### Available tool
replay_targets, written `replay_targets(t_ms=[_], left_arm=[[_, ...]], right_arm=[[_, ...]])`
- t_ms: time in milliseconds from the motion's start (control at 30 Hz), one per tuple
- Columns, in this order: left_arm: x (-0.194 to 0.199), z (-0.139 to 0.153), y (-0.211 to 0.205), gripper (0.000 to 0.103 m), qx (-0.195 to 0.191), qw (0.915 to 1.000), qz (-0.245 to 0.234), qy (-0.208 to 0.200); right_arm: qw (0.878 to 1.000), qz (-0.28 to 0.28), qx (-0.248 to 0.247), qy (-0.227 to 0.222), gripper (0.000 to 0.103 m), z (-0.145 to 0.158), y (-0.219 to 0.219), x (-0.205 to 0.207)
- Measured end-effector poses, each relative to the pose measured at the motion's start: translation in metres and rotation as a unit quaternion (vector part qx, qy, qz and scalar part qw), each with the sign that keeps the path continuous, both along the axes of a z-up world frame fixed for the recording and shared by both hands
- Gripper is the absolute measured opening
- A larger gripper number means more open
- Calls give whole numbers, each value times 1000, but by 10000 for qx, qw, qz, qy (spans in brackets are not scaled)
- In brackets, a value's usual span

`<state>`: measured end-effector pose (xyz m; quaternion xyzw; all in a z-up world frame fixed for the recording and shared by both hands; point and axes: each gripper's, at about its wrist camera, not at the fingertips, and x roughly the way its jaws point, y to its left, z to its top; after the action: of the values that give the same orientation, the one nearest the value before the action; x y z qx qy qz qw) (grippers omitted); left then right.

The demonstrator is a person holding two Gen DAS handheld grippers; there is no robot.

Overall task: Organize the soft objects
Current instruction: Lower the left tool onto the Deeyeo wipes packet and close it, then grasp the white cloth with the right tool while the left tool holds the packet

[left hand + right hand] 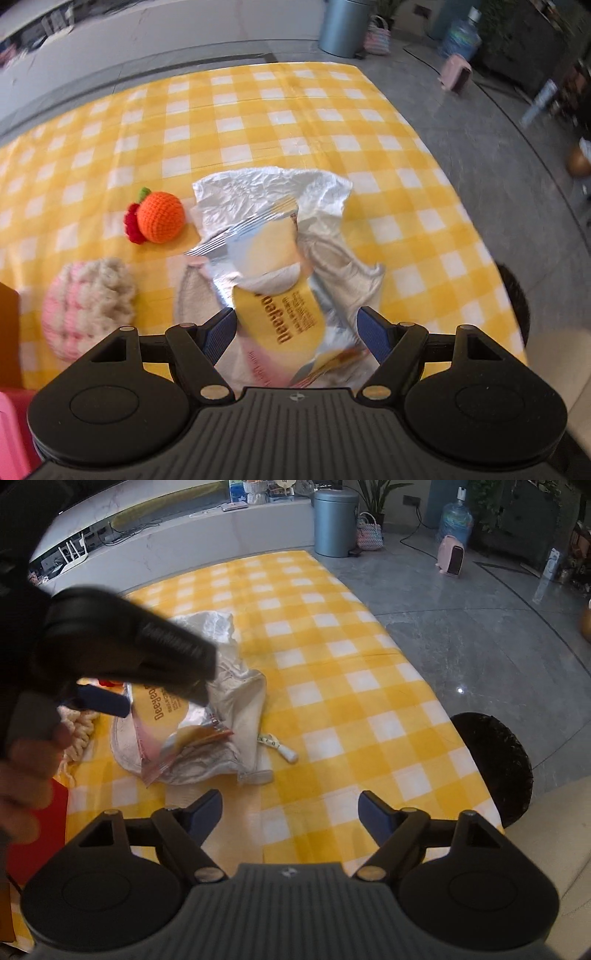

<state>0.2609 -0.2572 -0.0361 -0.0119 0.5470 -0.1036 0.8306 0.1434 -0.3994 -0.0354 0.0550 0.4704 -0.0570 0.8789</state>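
Observation:
A beige zip pouch (343,273) lies on the yellow checked cloth (258,122), with a yellow and silver snack packet (280,321) and a crumpled silver wrapper (258,195) over it. My left gripper (297,332) hangs open just above the packet, its blue pads (221,332) either side of it. To the left sit an orange crocheted fruit (160,218) and a pink and cream knitted piece (85,302). In the right wrist view my right gripper (290,812) stands open over bare cloth, in front of the pouch (240,709). The left gripper (129,646) is over the packet (162,709).
A person's hand (26,760) holds the left gripper. A small white tag (280,749) lies beside the pouch. A black round seat (495,764) stands at the table's right edge. A red thing (37,834) and a pink thing (11,435) sit at the near left. A grey bin (334,520) stands beyond.

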Motion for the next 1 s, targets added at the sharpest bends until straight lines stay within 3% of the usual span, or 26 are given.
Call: replay_targets(t_ms=[167, 267, 333, 500, 800, 1000], left_arm=[[-1, -8, -11, 88, 417, 9965, 549, -473], [-1, -18, -16, 90, 628, 9949, 656, -450], [0, -23, -18, 85, 744, 9950, 474, -461], [-2, -19, -16, 73, 720, 9948, -508, -507], [-20, -1, 3, 65, 251, 9943, -1007, -227], [-36, 25, 15, 61, -182, 9917, -1207, -402]], right_arm=[[10000, -58, 40, -11, 80, 0, -4, -2], [9999, -99, 62, 3, 80, 0, -6, -1], [9999, -106, 34, 15, 80, -1, -6, -1], [10000, -61, 26, -10, 80, -1, -5, -1], [10000, 22, -14, 9, 80, -2, 0, 3], [9994, 299, -7, 155, 81, -6, 11, 7]])
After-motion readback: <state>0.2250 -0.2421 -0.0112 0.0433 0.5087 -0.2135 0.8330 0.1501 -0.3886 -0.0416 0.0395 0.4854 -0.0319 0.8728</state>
